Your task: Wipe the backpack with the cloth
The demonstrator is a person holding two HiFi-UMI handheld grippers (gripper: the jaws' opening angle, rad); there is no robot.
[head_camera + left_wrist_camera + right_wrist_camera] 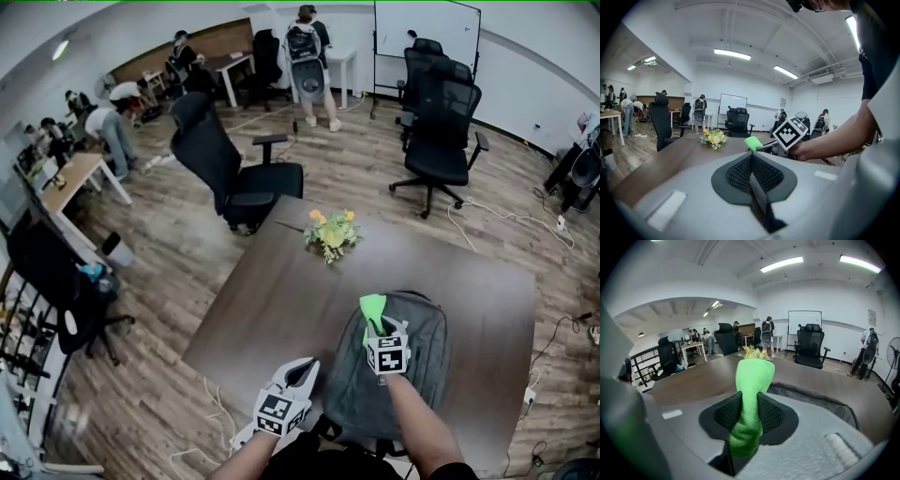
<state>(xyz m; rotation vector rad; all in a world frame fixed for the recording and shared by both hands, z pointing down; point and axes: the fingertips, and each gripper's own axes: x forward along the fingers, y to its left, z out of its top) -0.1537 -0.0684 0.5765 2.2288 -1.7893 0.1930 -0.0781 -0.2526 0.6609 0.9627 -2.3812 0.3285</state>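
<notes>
Green cloth [372, 307] upright over grey backpack [412, 375], at five o'clock on the table [272, 309].
Clamped in right gripper [376, 328], forearm reaching toward twelve; left gripper [305, 367] at seven, just beside the backpack, jaws pressed together, empty.
</notes>
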